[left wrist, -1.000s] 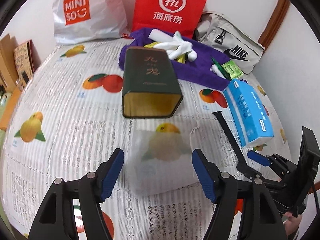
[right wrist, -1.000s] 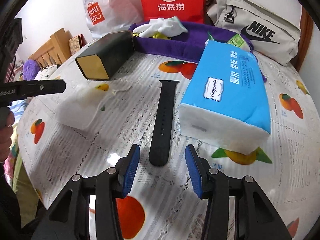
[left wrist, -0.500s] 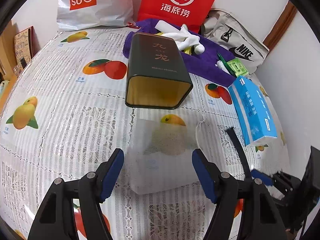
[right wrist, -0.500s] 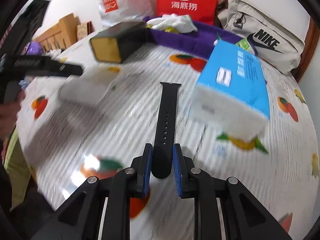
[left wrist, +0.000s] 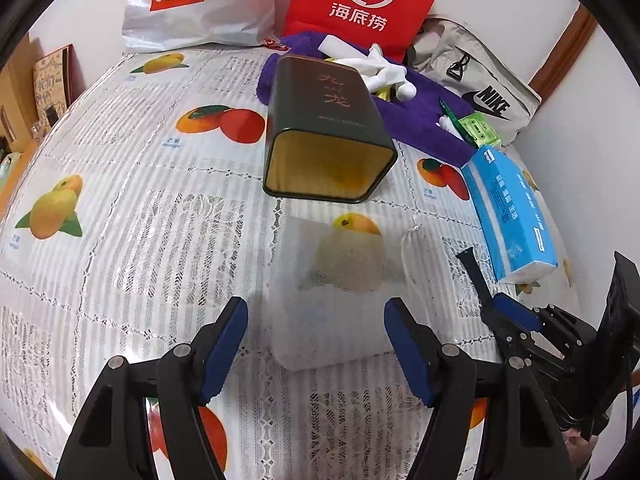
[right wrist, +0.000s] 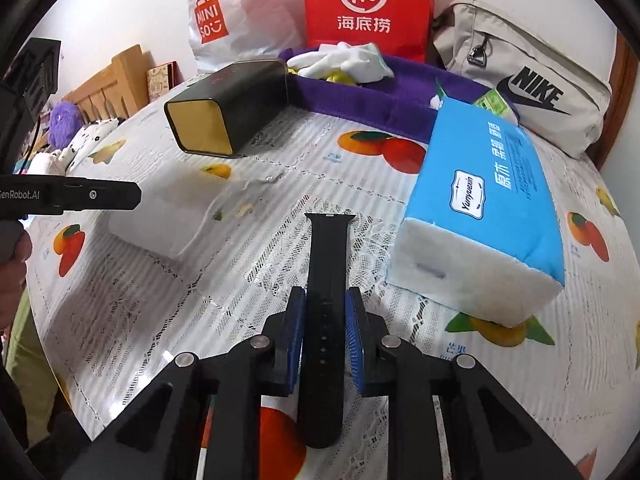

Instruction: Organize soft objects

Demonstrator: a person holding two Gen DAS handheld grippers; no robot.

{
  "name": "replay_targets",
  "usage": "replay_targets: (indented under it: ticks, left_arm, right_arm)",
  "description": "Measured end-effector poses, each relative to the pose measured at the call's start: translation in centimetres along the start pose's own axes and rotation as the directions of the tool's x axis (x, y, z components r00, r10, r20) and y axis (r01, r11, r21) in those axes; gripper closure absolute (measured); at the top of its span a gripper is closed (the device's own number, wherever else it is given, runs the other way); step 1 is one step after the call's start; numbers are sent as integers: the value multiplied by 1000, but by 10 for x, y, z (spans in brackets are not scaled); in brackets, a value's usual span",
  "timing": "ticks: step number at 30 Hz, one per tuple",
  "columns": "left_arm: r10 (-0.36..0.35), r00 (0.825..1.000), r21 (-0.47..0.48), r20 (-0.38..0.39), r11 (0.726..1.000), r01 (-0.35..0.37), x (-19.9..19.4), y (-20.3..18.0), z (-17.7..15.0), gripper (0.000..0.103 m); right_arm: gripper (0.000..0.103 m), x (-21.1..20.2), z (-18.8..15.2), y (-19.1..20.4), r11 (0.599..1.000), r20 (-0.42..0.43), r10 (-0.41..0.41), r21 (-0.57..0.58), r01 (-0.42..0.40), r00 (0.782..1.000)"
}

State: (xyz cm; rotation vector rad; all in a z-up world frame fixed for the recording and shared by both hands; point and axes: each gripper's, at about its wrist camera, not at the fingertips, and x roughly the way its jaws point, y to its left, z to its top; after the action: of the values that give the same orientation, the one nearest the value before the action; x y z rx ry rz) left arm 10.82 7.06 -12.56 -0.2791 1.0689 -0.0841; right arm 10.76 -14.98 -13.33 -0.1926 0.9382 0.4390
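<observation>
R gripper (right wrist: 325, 328) clamping strap (right wrist: 326, 264) mid-length

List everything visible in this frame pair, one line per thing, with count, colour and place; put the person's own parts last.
watch strap: 1, black, flat on the table, near end between the right tongs
mesh pouch: 1, translucent white, in front of the left tongs
tin: 1, dark green with gold inside, on its side, mouth toward the cameras
tissue pack: 1, blue and white, right of the strap
purple cloth: 1, behind the tin, with white gloves on it
green packet: 1, on the cloth's right end
red bag: 1, at the wall
white bag: 1, at the wall
beige bag: 1, far right
tablecloth: 1, white, fruit print
left tongs: open
right tongs: shut on the strap
hand: 1, left edge
</observation>
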Motion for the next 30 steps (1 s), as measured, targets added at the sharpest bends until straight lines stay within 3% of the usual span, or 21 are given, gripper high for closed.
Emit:
replay_targets:
  ticks: [6,8,13,17,22,27,30]
  left_arm:
    - [-32,999,12,-2,999,33,4,-3,-2,34]
    - [-70,998,32,6,997,70,5,-6,-4,25]
    - [-59,998,68,21,996,57,15,-18,0,18]
    - [-1,1000,117,24,993,-2,26,-35,3,8]
    - [147,988,223,48,963,-154,45,-61,1,0]
    - [154,986,229,70,959,-166,48,-69,2,0]
    - [139,986,254,88,955,-157,43,-70,-1,15]
  right_arm:
    - [81,-1,-1,-2,1000,-16,7,24,-7,1000]
    - [81,0,-2,-4,999,-6,11,40,-11,1000]
    - [82,-3,-3,2,1000,3,-8,5,8,1000]
    - [83,-10,-7,2,1000,-23,-3,-16,3,1000]
    - [83,-23,-22,-8,1000,-39,-14,11,15,999]
    - [83,-36,-31,-24,997,-41,-28,65,31,999]
    - [83,-39,-35,-25,997,-40,-40,63,43,998]
